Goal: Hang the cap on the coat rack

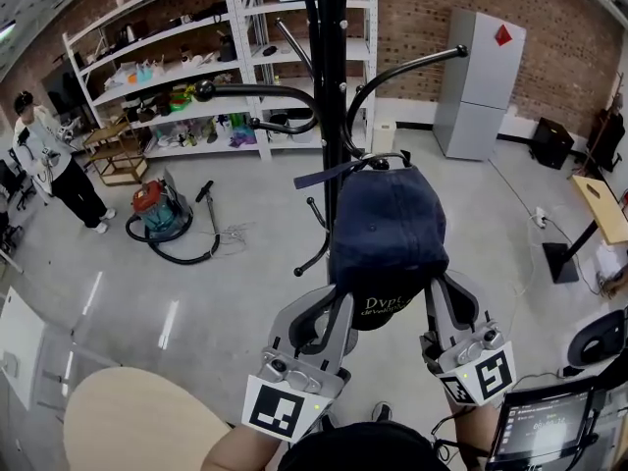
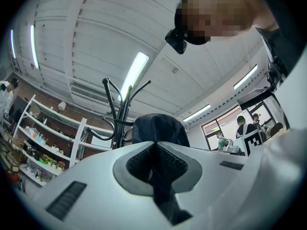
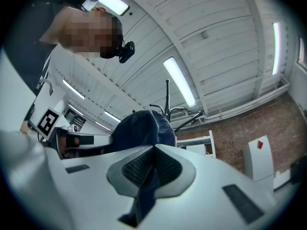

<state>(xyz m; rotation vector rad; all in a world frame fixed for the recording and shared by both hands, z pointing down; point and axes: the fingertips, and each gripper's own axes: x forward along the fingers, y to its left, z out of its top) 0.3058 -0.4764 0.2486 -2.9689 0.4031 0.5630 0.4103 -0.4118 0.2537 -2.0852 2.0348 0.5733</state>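
Head view: my left gripper [image 1: 329, 307] and right gripper [image 1: 444, 302] hold up a navy cap [image 1: 388, 229] against the coat rack [image 1: 332, 86]. The brim reads "Dvpt"; the smaller line is unreadable. Left gripper view: jaws pinch cap fabric. Right gripper view: jaws pinch the cap edge.

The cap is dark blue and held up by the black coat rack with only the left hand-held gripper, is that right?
Not only the left. The right hand-held gripper is shut on the cap too, as the right gripper view shows; the left hand-held gripper grips it. It is dark blue, by the black coat rack.
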